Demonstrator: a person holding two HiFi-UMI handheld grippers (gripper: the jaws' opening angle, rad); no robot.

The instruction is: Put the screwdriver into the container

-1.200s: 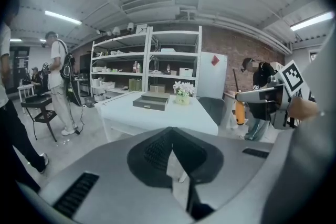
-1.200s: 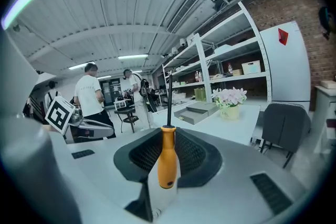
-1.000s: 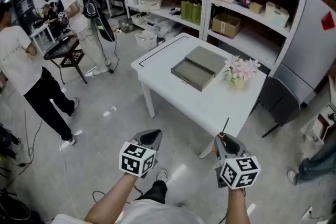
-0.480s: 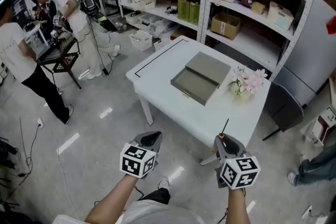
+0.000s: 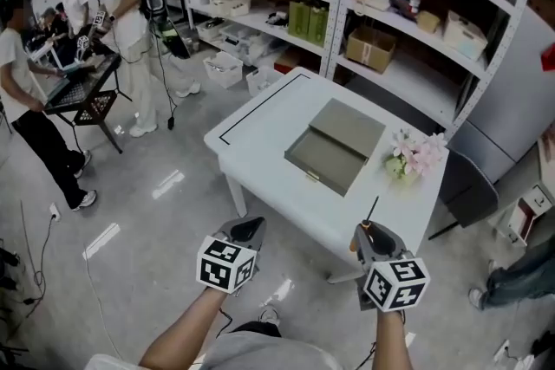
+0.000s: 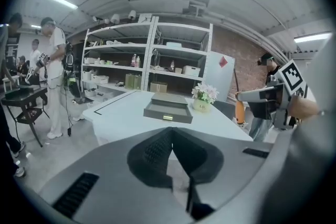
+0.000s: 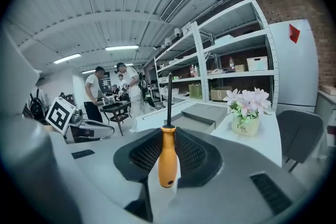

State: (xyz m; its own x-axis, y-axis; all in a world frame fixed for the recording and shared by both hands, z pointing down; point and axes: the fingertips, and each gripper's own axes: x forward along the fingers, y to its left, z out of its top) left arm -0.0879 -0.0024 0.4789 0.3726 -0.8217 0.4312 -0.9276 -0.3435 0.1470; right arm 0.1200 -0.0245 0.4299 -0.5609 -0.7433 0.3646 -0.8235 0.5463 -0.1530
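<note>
Gripping the screwdriver (image 7: pixel 167 157) by its orange handle, shaft pointing ahead, the right gripper (image 5: pixel 368 231) is hovering off the table's (image 5: pixel 260 126) near edge, likely readying delivery to the open grey container (image 5: pixel 334 147) lying mid-table. The left gripper (image 5: pixel 245 228), jaws closed on nothing, is hanging alongside.

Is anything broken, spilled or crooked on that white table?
No, nothing stands out. The grey container sits flat on the white table with its drawer pulled open. The flower pot beside it stands upright, and nothing is spilled. The screwdriver is not on the table: the right gripper holds it by the handle.
</note>
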